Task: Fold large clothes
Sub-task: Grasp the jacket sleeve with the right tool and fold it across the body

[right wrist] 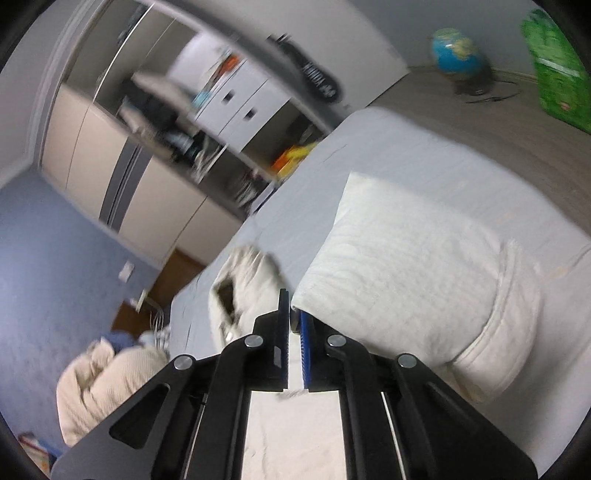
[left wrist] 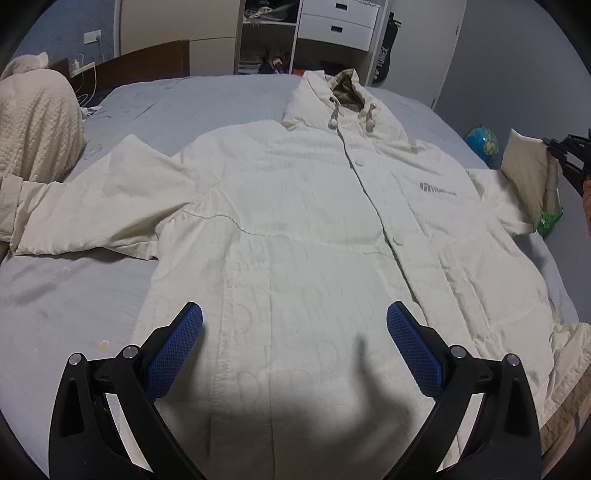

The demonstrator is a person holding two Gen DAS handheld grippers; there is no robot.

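A large cream hooded jacket (left wrist: 295, 206) lies front-up and spread flat on a bed with a pale blue sheet (left wrist: 74, 295). Its hood points to the far side and its left sleeve stretches out to the left. My left gripper (left wrist: 294, 321) is open and empty, hovering above the jacket's lower hem. My right gripper (right wrist: 293, 317) is shut on the jacket's right sleeve (right wrist: 406, 280) and holds it lifted above the bed. In the left wrist view, the right gripper (left wrist: 569, 155) shows at the far right edge with the raised sleeve cuff (left wrist: 528, 173).
A cream knitted blanket (left wrist: 33, 122) is heaped at the bed's left. A wardrobe with white drawers (left wrist: 336, 26) and open shelves stands beyond the bed. A globe (left wrist: 482, 142) and a green bag (right wrist: 557, 70) are on the floor to the right.
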